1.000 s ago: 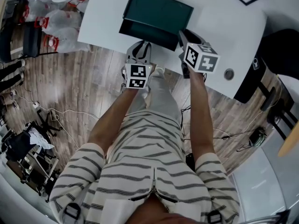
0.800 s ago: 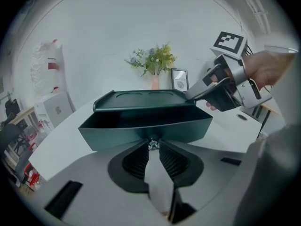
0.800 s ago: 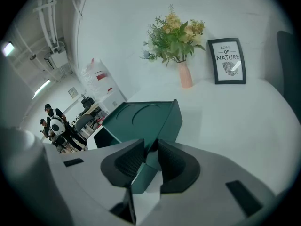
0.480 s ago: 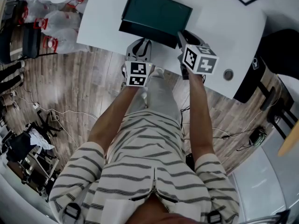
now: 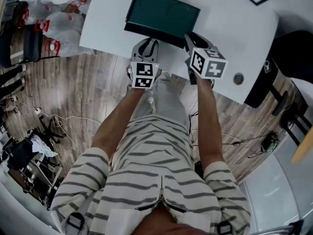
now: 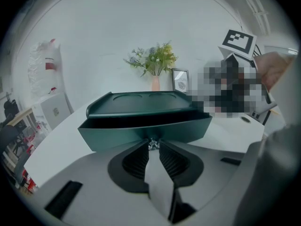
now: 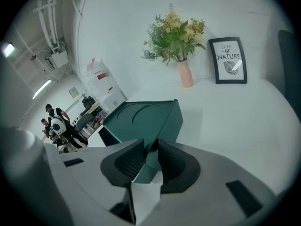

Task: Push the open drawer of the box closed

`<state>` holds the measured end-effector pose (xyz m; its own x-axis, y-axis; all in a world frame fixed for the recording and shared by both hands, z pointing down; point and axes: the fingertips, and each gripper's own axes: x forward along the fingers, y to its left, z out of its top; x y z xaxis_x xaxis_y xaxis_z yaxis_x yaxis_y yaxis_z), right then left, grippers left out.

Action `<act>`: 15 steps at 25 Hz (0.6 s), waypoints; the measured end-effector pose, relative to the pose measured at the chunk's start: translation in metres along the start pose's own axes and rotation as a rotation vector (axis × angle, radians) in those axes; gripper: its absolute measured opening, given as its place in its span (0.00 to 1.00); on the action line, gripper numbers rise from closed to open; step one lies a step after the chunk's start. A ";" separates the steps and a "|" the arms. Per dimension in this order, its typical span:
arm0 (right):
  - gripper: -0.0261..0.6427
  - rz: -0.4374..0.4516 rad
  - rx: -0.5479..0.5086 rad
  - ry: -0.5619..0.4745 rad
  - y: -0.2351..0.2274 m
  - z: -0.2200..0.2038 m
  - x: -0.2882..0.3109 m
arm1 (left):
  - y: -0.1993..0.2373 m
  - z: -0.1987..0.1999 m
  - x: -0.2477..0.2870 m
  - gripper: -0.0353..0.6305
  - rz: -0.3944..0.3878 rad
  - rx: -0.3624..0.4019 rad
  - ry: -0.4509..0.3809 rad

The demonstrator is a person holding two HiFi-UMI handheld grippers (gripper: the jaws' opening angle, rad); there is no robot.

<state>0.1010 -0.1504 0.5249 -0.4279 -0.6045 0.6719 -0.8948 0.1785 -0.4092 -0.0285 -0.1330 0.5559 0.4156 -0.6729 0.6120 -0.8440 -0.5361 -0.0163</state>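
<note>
Currently the left gripper [image 6: 153, 143] is pointing at the middle of the dark green drawer [image 6: 141, 128]. Its jaws are standing released with only a narrow gap, and the small metal knob [image 6: 153, 146] is sitting right at their tips. The drawer is sticking out a little from the green box [image 5: 164, 11], which is resting by the near edge of the white counter [image 5: 230, 28], toward its left corner. The right gripper [image 7: 149, 147] is hovering at the drawer's right corner, its jaws likewise slightly parted and gripping nothing, with green showing in the gap. The closing push is seemingly getting under way; next, both grippers should be driving straight in, evenly, so the drawer is not skewing or the box sliding.
</note>
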 end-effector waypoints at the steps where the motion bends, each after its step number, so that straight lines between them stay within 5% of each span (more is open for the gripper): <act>1: 0.19 0.002 -0.001 0.000 0.001 0.001 0.000 | 0.001 0.001 0.000 0.16 0.000 0.002 0.000; 15: 0.20 0.003 -0.009 0.006 0.001 -0.001 0.000 | 0.001 0.007 0.011 0.16 -0.006 0.030 0.003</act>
<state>0.1002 -0.1491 0.5252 -0.4313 -0.5992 0.6745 -0.8947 0.1874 -0.4056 -0.0226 -0.1450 0.5567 0.4197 -0.6677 0.6149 -0.8309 -0.5553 -0.0359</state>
